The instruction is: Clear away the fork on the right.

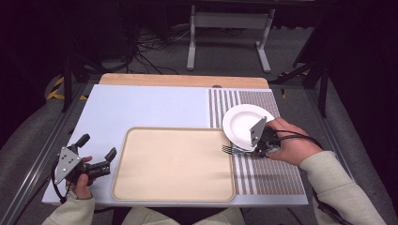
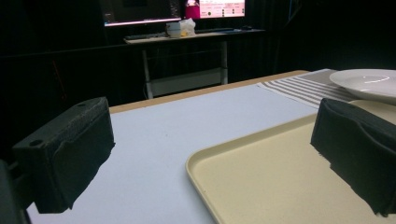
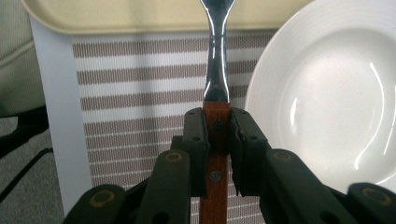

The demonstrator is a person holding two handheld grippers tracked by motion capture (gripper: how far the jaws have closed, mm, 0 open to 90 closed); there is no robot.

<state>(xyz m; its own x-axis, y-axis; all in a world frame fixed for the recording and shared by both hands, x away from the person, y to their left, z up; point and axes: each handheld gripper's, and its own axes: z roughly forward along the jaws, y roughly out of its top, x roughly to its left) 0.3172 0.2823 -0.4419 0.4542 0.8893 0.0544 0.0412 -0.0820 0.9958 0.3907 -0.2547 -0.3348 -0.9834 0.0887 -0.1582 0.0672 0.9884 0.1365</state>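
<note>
Right tongs [image 1: 254, 151], held in the person's right hand [image 1: 290, 146] over the brown-and-white striped woven placemat [image 1: 272, 173], clamp the reddish-brown riveted wooden handle of a steel fork [image 3: 216, 84] between their closed black jaws; the polished neck of the fork runs straight out ahead of the jaws, and its tines [image 1: 227, 149] lie at the near right edge of the cream rectangular plastic tray [image 1: 172, 164]. In the right gripper view the round white ceramic plate [image 3: 336, 93] lies just beside these tongs, on their right, resting on the placemat. Left tongs [image 1: 97, 151], held in the person's left hand [image 1: 80, 180], are spread wide with nothing between their black padded jaws; they sit low over the pale blue-grey worktop [image 1: 141, 105], just beside the tray's left edge. Seen along these tongs, the tray's raised rim [image 2: 205, 154] passes between the two pads [image 2: 70, 154], with the bare worktop ahead and the white plate well beyond the right-hand pad. The two tongs are well apart, with the tray between them.
</note>
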